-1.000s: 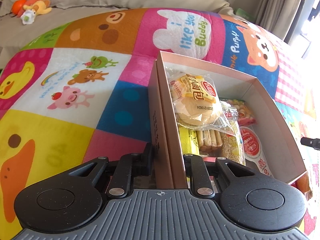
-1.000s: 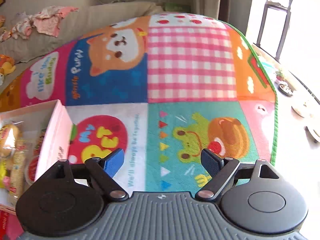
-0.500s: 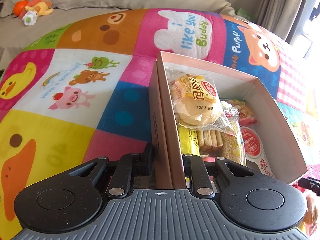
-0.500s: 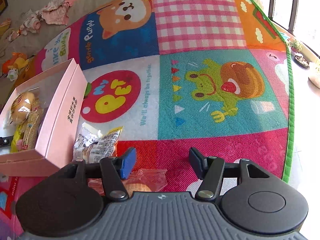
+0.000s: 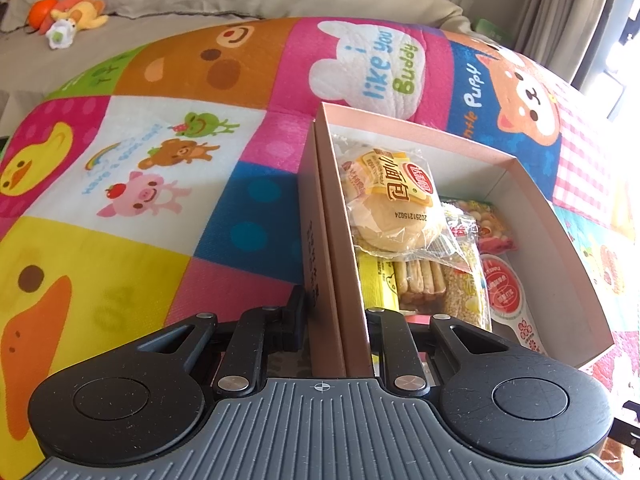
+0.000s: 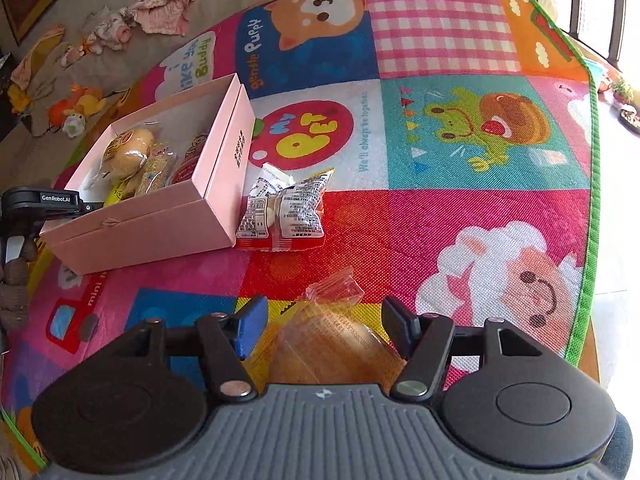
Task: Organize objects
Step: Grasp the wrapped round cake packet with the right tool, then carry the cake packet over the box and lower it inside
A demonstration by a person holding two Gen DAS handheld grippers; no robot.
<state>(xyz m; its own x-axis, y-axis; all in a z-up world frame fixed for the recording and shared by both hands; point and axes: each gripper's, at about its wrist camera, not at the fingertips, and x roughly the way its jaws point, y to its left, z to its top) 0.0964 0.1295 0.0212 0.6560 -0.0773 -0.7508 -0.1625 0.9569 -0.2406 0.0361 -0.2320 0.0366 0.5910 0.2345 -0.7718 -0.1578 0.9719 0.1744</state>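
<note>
A pink cardboard box (image 5: 336,280) lies open on the colourful play mat, holding a wrapped bun (image 5: 394,208) and several snack packets. My left gripper (image 5: 336,312) is shut on the box's left wall, one finger outside, one inside. The box also shows in the right wrist view (image 6: 224,168), with the left gripper (image 6: 44,202) at its near left corner. My right gripper (image 6: 324,328) is open and hovers over a clear-wrapped bread packet (image 6: 332,344) that lies between its fingers. A white and red snack bag (image 6: 286,208) lies beside the box's right wall.
The play mat (image 6: 460,220) ends at a green border on the right, with bare floor beyond. Stuffed toys (image 5: 68,16) and crumpled clothes (image 6: 160,12) lie on the beige cover behind the mat.
My right gripper has pulled back and tilted down, bringing the bread packet between its open fingers and the snack bag into full view. The left gripper holds the box wall as before.
</note>
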